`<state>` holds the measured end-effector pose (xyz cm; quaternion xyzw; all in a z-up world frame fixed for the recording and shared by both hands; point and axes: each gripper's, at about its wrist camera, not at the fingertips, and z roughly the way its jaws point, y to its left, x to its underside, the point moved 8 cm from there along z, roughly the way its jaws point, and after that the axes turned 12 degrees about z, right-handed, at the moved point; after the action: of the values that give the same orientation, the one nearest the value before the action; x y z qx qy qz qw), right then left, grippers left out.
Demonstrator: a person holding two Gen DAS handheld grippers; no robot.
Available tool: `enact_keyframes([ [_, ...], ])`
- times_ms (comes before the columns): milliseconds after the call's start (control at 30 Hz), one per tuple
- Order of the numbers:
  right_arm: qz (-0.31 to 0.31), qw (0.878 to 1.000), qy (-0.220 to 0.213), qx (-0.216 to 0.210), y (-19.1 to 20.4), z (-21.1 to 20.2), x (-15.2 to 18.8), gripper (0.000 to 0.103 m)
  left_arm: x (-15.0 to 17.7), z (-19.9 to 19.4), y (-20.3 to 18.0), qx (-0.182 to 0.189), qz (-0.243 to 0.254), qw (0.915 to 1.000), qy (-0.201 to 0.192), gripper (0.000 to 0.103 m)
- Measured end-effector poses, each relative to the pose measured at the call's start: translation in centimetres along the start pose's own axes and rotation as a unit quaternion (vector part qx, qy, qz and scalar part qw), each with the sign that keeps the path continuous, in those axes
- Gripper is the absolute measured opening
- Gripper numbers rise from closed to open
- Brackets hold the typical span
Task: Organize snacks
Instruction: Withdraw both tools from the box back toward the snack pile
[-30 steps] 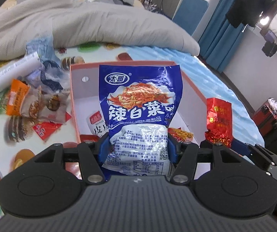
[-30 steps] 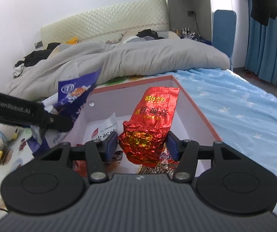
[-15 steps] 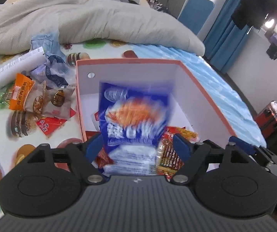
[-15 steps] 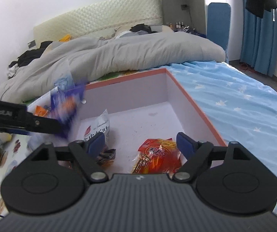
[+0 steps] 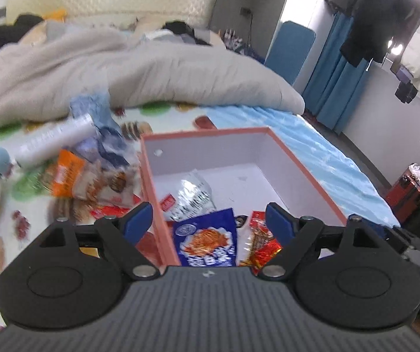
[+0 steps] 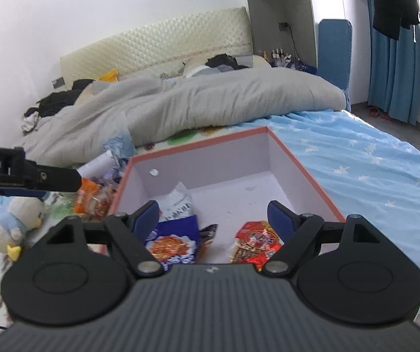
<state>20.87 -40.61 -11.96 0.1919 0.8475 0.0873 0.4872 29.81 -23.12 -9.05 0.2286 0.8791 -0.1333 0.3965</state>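
A pink-rimmed open box point(image 5: 295, 158) point(image 6: 298, 161) sits on the bed. Inside lie a blue snack packet point(image 5: 207, 240) point(image 6: 174, 243), a red snack packet point(image 5: 264, 243) point(image 6: 255, 243) and a white-silver packet point(image 5: 192, 196) point(image 6: 179, 202). My left gripper point(image 5: 208, 220) is open and empty above the box's near left corner. My right gripper point(image 6: 213, 214) is open and empty above the box's near edge. Several loose snacks point(image 5: 75, 176) point(image 6: 92, 196) lie on the bed left of the box.
A grey duvet point(image 5: 122, 73) point(image 6: 210, 102) lies behind the box. A white tube point(image 5: 54, 140) and crumpled blue wrapping point(image 5: 104, 135) lie by the loose snacks. A plush penguin point(image 6: 16, 220) sits at the left. A red suitcase point(image 5: 409, 187) stands on the floor at right.
Both grippers opened and let go: the blue packet and the red packet dropped into the box. Both grippers then pulled back and up from the box.
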Motion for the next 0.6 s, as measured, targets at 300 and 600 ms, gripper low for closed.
enact_keyframes([
  [300,-0.031,0.998,-0.024,-0.038,5.0,-3.9,-0.4,0.082,1.4,-7.1,3.9,-0.031,-0.014,0.9987,-0.038,0.087],
  [600,-0.043,0.996,-0.022,-0.073,8.9,-6.3,1.4,0.082,4.6,-13.2,6.6,-0.064,-0.016,0.9959,-0.063,0.087],
])
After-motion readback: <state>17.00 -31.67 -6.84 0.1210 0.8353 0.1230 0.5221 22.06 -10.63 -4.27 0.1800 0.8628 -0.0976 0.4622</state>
